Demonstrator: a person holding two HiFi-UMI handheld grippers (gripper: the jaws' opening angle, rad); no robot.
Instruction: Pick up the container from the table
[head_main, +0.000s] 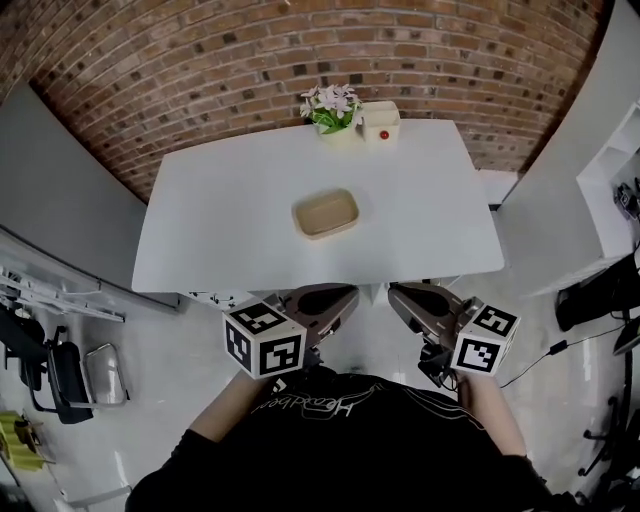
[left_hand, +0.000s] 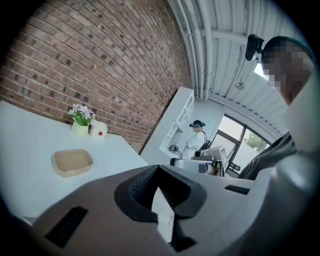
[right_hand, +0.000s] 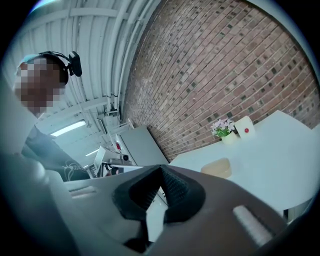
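Observation:
A shallow beige container (head_main: 325, 213) lies empty near the middle of the white table (head_main: 220, 250). Both grippers hang short of the table's near edge, below the tabletop in the head view. My left gripper (head_main: 325, 298) is shut with nothing in it, and the container (left_hand: 72, 162) shows to its left in the left gripper view. My right gripper (head_main: 420, 300) is likewise shut and empty, and the container (right_hand: 216, 167) lies ahead and to its right in the right gripper view. In their own views, the left gripper (left_hand: 159, 167) and the right gripper (right_hand: 161, 170) each have jaws meeting at the tips.
A small flower pot (head_main: 333, 110) and a white box with a red dot (head_main: 381, 125) stand at the table's far edge by the brick wall (head_main: 300, 50). Grey partitions flank the table. White shelving (head_main: 610, 170) stands at right. A person (left_hand: 196, 135) stands far off.

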